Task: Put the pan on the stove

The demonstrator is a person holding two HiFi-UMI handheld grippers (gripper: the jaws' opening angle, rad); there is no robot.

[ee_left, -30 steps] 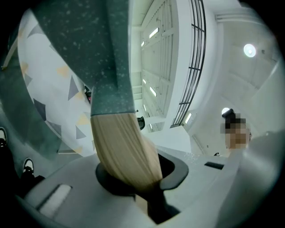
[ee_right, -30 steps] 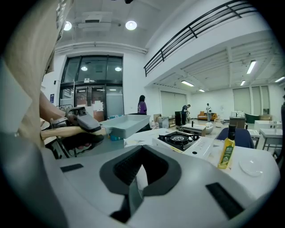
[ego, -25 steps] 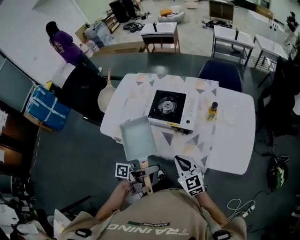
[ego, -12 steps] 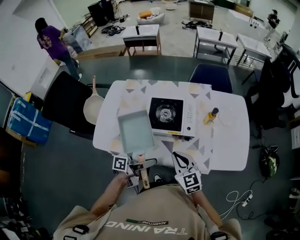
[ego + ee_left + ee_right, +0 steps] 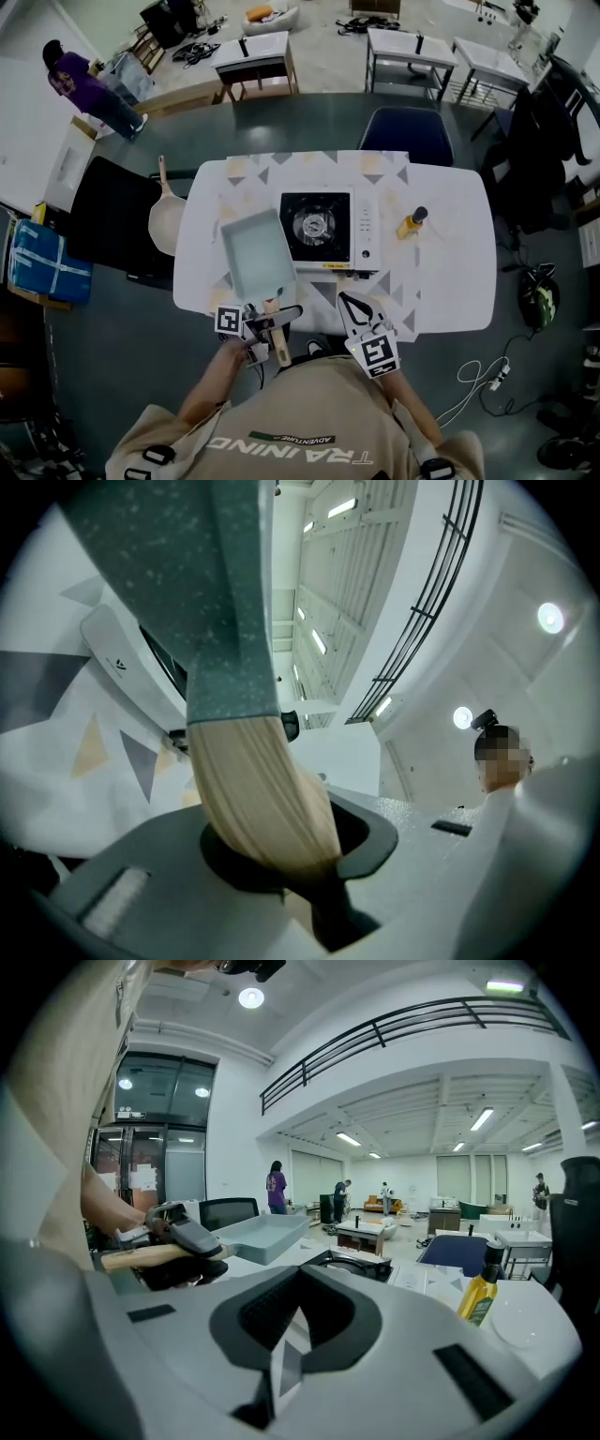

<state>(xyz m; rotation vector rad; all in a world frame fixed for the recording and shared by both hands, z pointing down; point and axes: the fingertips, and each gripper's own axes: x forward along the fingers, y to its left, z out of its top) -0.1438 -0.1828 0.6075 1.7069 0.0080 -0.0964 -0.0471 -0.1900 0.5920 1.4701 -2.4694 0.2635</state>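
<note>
Head view, pan (image 5: 256,264): grey, rectangular, out ahead of my left gripper (image 5: 274,325). It sits left of the stove (image 5: 317,228), w/ its right corner over the stove's left edge. Burner is bare.
Head view, right gripper (image 5: 354,305): near the table (image 5: 441,281) edge, right of the pan's handle & apart from it.
Left gripper view, jaws: clamped on the wooden handle (image 5: 262,789). Pan body runs up & away from me, stove's white side beyond.
Right gripper view, jaws: together, nothing betw. them. Pan is off to my left & looks lifted clear of the tabletop. Bottle (image 5: 480,1288) at right.
Progress: pan gripped & prob. lifted, not yet on the stove.
Left to do: carry it right over the burner, set down, let go.
</note>
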